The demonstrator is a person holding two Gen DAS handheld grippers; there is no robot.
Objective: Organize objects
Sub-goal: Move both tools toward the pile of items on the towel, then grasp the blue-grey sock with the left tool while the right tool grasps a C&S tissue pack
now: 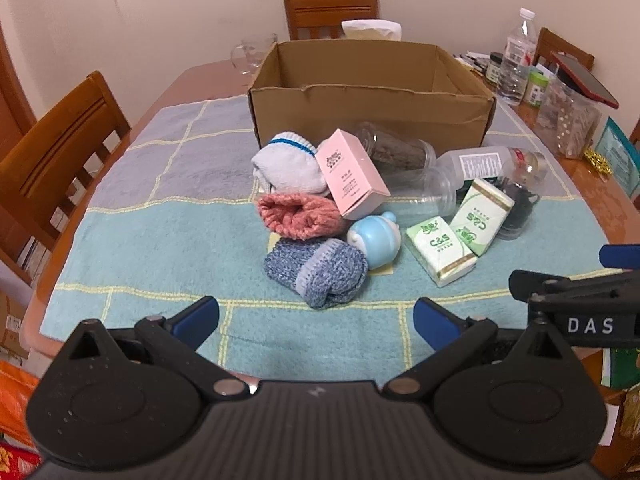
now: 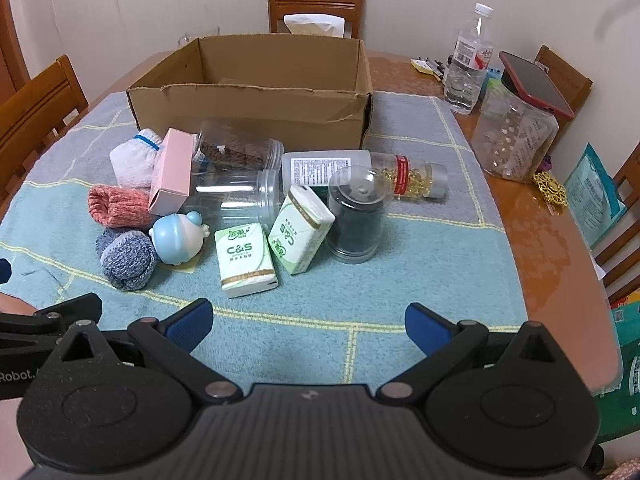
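Note:
An open cardboard box (image 1: 372,116) (image 2: 256,108) stands at the back of a blue-green mat. In front of it lies a heap: white sock (image 1: 286,164) (image 2: 134,160), pink sock (image 1: 296,216) (image 2: 116,206), blue sock (image 1: 320,270) (image 2: 126,258), pink carton (image 1: 352,174) (image 2: 172,172), light blue toy (image 1: 376,240) (image 2: 180,238), two C&S tissue packs (image 1: 440,254) (image 2: 246,260), clear jars (image 2: 236,196), a dark-filled jar (image 2: 358,216) and a capsule bottle (image 2: 412,176). My left gripper (image 1: 316,316) and right gripper (image 2: 306,320) hang open near the mat's front edge, holding nothing.
Wooden chairs (image 1: 60,152) (image 2: 316,8) surround the table. At the right edge stand a water bottle (image 2: 466,64), a clear container (image 2: 516,140) with a red phone (image 2: 536,84) on it, and packets (image 2: 596,196). A tissue box (image 2: 314,24) sits behind the cardboard box.

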